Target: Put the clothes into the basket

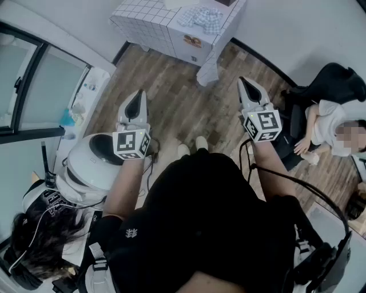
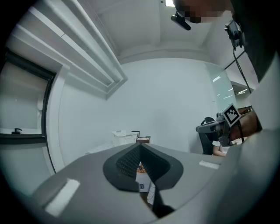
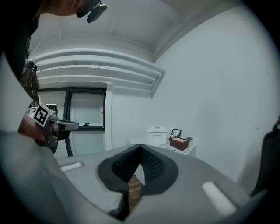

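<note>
Left grey hand-held gripper (image 2: 141,148) and right grey hand-held gripper (image 3: 141,148): jaws together, nothing between them, both above the wooden plank floor (image 1: 177,97). Blue checked clothes (image 1: 200,17) lie on the white tiled table (image 1: 143,26), near the white plastic basket (image 3: 156,134), well apart from both grippers.

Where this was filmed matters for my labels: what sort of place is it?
Probably a home-style laundry corner indoors: wood-plank floor, white tiled counter with checked clothes on it, and a white basket.
</note>
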